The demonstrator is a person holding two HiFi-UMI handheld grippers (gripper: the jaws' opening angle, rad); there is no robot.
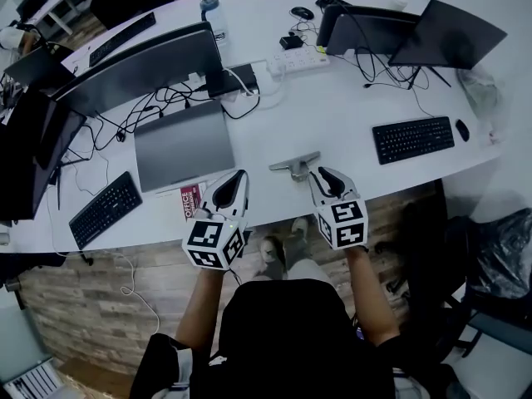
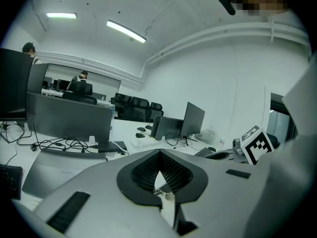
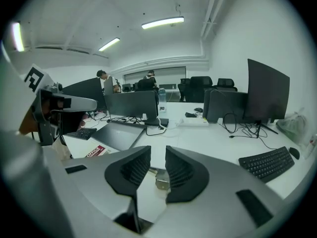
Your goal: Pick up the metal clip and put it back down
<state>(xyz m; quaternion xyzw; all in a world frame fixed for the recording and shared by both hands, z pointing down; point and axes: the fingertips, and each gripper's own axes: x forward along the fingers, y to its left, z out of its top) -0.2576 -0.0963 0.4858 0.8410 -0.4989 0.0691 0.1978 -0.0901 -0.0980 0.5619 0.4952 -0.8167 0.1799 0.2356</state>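
Lying on the table (image 1: 349, 106) just ahead of the right gripper (image 1: 322, 175), the metal clip (image 1: 295, 165) shows between its slightly parted fingers — best to widen, centre, then close squarely. Left gripper (image 1: 239, 177) fingers are together — empty.

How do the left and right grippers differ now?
The left gripper has jaws together; the right gripper has them slightly apart. The metal clip lies just ahead of the right gripper, off to one side of the left gripper. Both hold nothing.
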